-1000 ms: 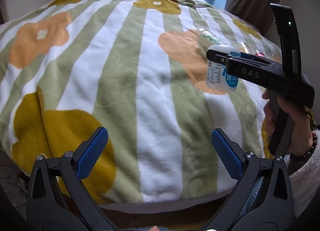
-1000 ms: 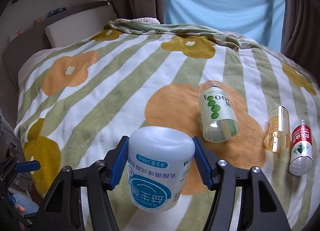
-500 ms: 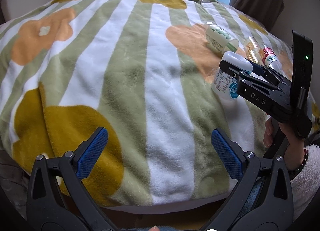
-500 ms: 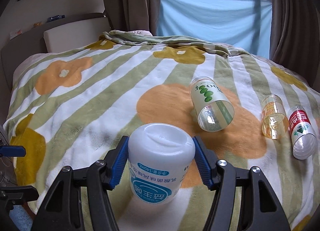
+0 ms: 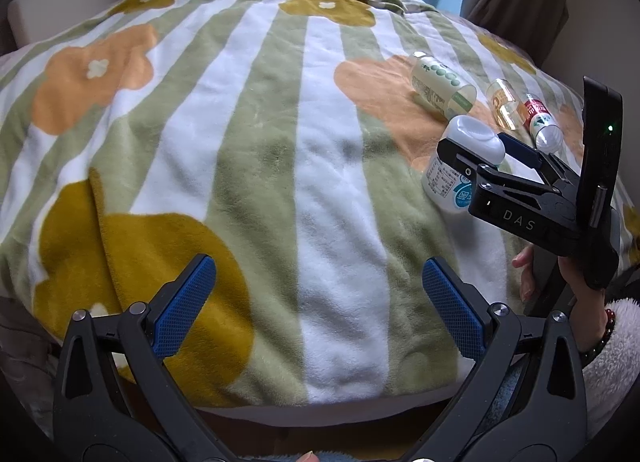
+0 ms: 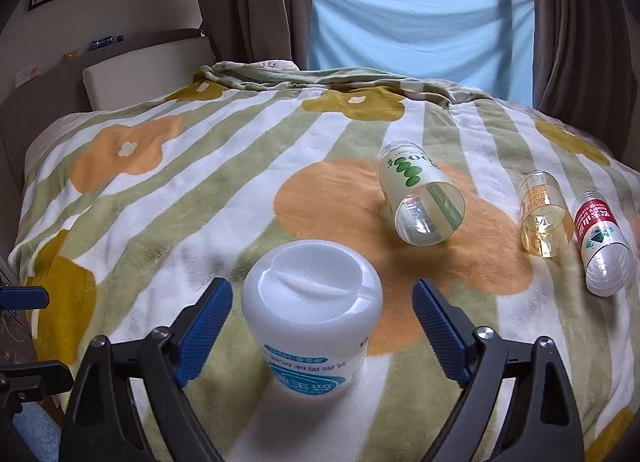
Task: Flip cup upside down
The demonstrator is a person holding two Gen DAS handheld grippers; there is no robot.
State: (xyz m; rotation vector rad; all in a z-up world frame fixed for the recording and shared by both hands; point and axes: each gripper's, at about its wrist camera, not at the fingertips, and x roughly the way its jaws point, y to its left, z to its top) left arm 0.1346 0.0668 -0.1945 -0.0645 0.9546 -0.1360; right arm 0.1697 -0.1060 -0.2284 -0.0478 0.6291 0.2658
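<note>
A white plastic cup (image 6: 312,314) with blue print stands upside down on the striped flower blanket (image 6: 224,190), base up. My right gripper (image 6: 322,326) is open, its blue pads on either side of the cup with a gap to each. From the left wrist view the same cup (image 5: 460,160) rests on the blanket between the right gripper's (image 5: 486,150) black fingers. My left gripper (image 5: 318,306) is open over the near blanket edge, holding nothing.
Three cut clear bottles lie on their sides to the right: a green-dotted one (image 6: 420,198), an orange-labelled one (image 6: 542,218) and a red-labelled one (image 6: 600,242). A headboard cushion (image 6: 148,74) and curtains stand behind. A hand (image 5: 568,282) holds the right gripper's handle.
The right gripper lowered the upside-down cup onto the blanket and opened, letting it go. The left gripper stayed open near the blanket's front edge.
</note>
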